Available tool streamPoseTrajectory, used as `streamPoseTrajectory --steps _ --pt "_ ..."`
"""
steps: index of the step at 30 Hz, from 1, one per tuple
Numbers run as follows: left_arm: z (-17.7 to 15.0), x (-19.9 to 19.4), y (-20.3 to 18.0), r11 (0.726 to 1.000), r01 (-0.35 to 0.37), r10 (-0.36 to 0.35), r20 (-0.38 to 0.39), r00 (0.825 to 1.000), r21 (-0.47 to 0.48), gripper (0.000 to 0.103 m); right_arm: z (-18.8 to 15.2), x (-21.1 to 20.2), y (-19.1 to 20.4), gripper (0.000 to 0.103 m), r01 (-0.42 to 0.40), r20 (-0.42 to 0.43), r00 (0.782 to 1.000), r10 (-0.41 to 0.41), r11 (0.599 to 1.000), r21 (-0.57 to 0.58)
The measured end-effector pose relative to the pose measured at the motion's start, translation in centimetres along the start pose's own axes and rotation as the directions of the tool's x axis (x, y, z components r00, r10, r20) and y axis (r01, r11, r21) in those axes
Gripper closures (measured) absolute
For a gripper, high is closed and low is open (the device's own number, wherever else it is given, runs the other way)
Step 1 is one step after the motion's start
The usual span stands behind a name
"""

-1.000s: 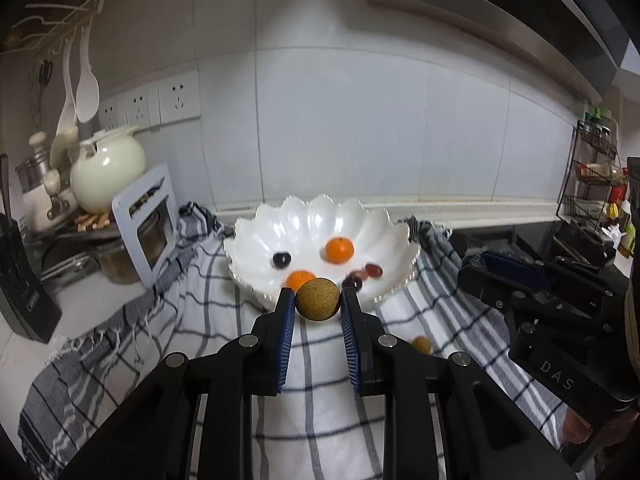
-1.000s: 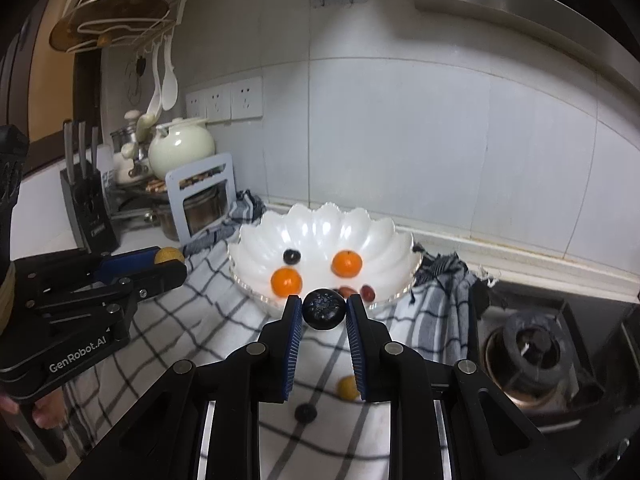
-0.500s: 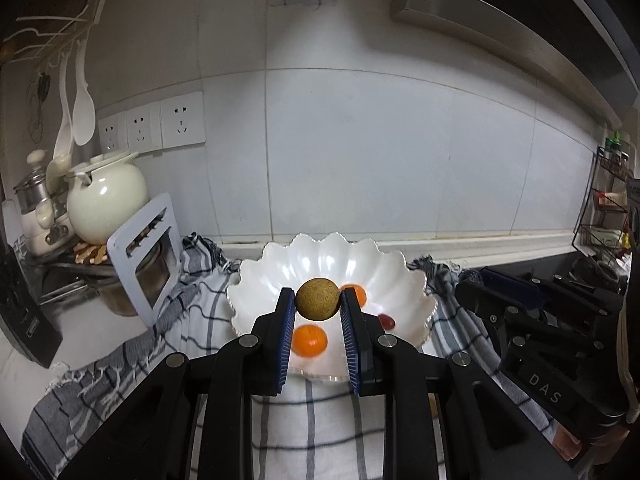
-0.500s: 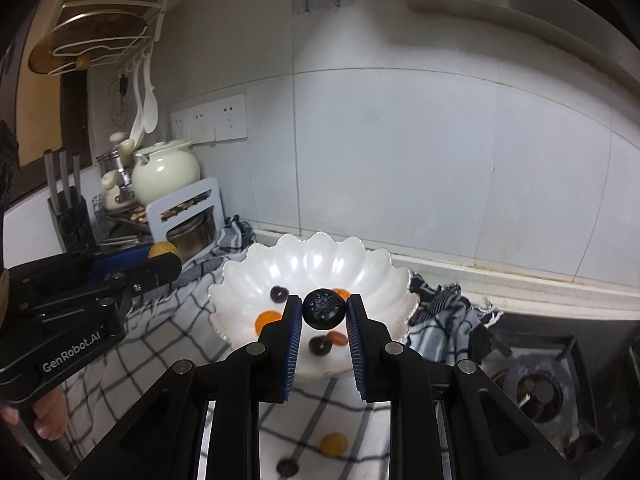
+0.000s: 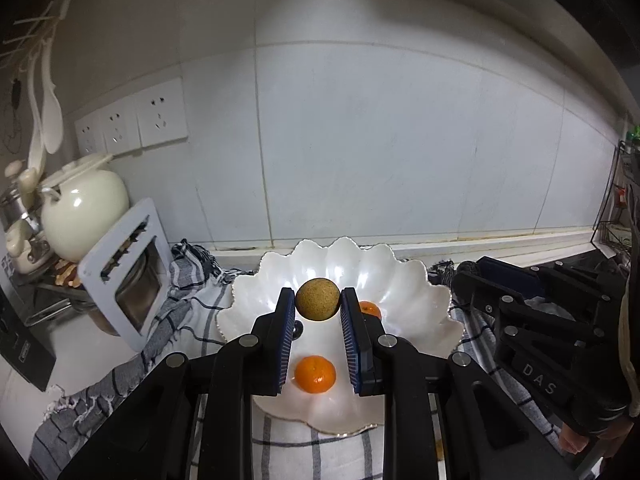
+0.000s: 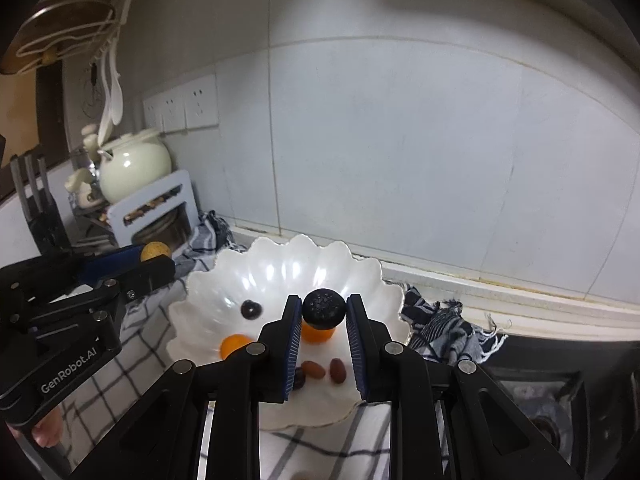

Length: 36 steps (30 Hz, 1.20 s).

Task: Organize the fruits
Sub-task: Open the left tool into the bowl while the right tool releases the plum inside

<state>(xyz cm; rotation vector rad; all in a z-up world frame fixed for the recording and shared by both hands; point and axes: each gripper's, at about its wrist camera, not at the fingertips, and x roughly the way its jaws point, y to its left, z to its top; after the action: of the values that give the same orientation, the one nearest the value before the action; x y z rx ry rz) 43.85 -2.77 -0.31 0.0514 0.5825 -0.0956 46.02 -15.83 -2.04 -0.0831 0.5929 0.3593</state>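
Left wrist view puts my left gripper (image 5: 318, 305) over the scalloped white bowl (image 5: 404, 276), its jaws nearly closed and pinching a speckled tan-brown fruit (image 5: 318, 299) right at the tips. Below it one orange (image 5: 315, 373) lies on the bowl floor between the fingers, and a second orange (image 5: 370, 309) peeks out behind the right finger. In the right wrist view, my right gripper (image 6: 323, 309) is likewise clamped on a dark bumpy berry (image 6: 323, 306), held above the bowl's middle, with a dark grape (image 6: 251, 309) and two reddish-brown fruits (image 6: 313, 369) already lying inside.

A second ago both claws were short of the bowl, over the checked cloth (image 5: 188, 312), and the near rim sat ahead of the tips. Since then I have carried both pieces forward, so the rim now passes under the fingers and the bowl fills the lower frame. The loose fruits that lay on the cloth in front of the bowl have almost slipped out of sight beneath the grippers.

I judge both fruits are now placed for release; letting go should drop each among the others. Grip has not changed on either side.
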Motion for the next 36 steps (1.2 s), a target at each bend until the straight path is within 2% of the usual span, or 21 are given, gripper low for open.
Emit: streamPoseTrajectory --steps 12,25,31,32,35,36 --pt "1.0 5.4 -0.5 1.0 -0.002 0.002 -0.122 0.993 -0.002 0.079 0.4 5.9 -1.7 0.079 0.009 -0.137 0.991 -0.009 1.0 0.0" --pt "-0.1 10.2 -0.4 0.999 -0.027 0.034 -0.25 0.968 0.029 0.079 -0.2 10.0 -2.1 0.079 0.026 -0.233 0.972 -0.033 0.999 -0.034" --pt "-0.7 11.6 -0.2 0.999 -0.004 0.013 -0.301 0.953 0.031 0.079 -0.2 10.8 -1.9 0.078 0.023 -0.257 0.966 -0.033 0.999 -0.042" --pt "-0.8 11.6 -0.2 0.999 -0.003 0.013 -0.304 0.953 0.032 0.077 -0.2 10.9 -1.8 0.078 0.022 -0.26 0.965 -0.032 0.999 -0.041" --pt "-0.9 11.6 -0.1 1.0 0.003 0.004 -0.305 0.952 0.022 0.062 -0.3 11.1 -1.8 0.073 0.012 -0.272 0.962 -0.021 0.999 -0.036" --pt "-0.8 11.6 -0.1 1.0 0.003 0.004 -0.304 0.953 0.022 0.06 -0.4 11.1 -1.8 0.071 0.013 -0.275 0.961 -0.023 0.999 -0.035"
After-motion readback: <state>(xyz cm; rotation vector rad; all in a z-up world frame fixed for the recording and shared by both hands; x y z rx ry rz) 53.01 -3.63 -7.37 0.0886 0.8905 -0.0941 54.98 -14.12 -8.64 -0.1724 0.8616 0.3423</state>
